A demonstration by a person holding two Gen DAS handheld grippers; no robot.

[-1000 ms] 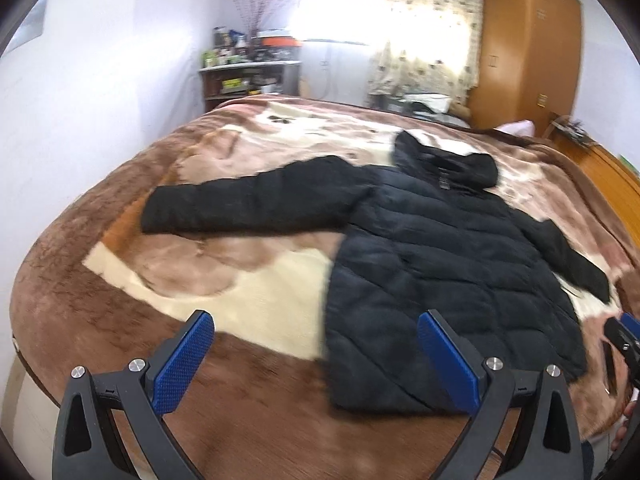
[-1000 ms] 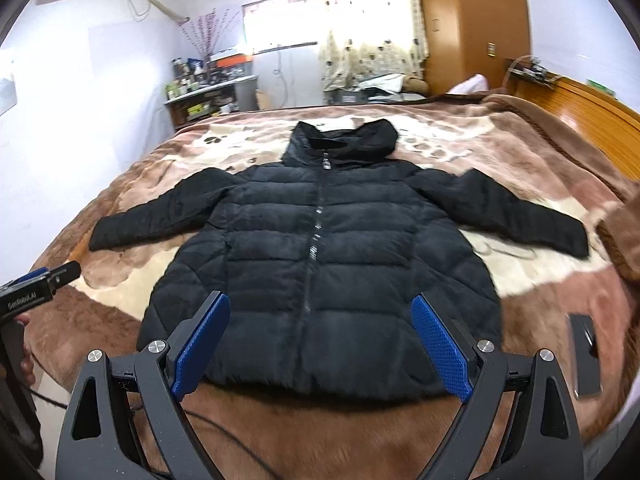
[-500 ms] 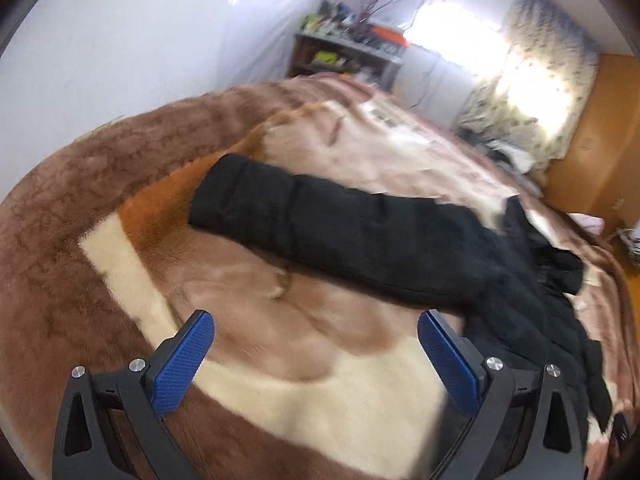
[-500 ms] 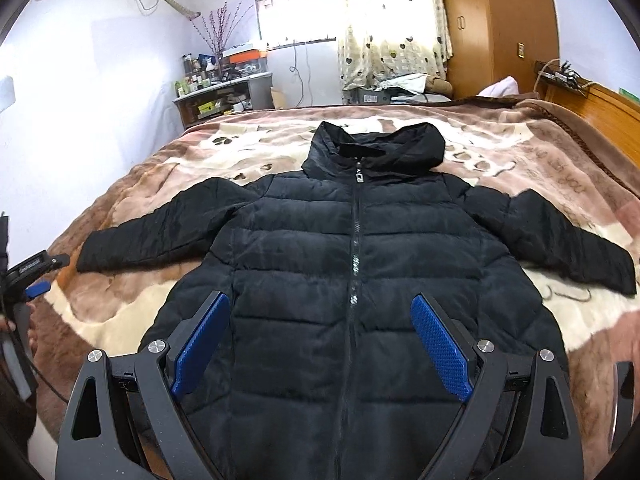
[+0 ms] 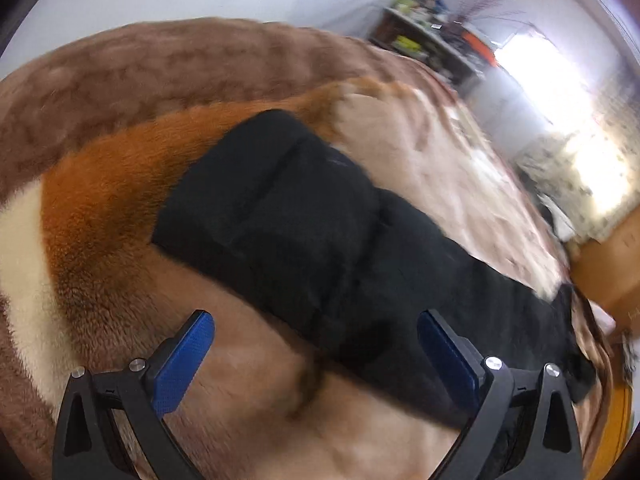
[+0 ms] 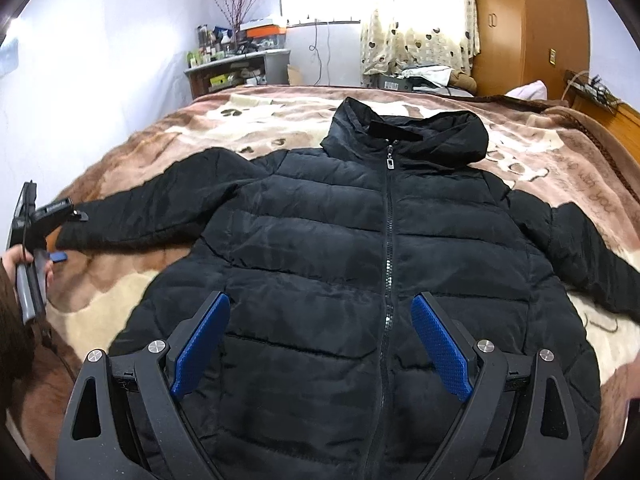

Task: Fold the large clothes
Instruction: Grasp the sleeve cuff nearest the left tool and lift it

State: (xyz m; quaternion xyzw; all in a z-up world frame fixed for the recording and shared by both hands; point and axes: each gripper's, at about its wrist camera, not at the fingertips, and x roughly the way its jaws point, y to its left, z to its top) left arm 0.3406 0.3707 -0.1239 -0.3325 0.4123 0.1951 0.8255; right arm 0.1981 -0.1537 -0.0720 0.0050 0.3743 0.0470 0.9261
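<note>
Just ahead of my right gripper (image 6: 320,340) the black puffer jacket (image 6: 340,260) is lying flat and zipped on the blanket (image 6: 560,152), hood farthest away. Its sleeve (image 5: 300,220) is stretching beyond my left gripper (image 5: 316,354), bare blanket around the cuff. Both jaws are standing wide apart, holding nothing.

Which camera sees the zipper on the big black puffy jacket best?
The right wrist view: the silver zipper runs down the middle of the black puffy jacket, pull tab at the collar. The left wrist view shows only a blurry sleeve, no zipper.
</note>
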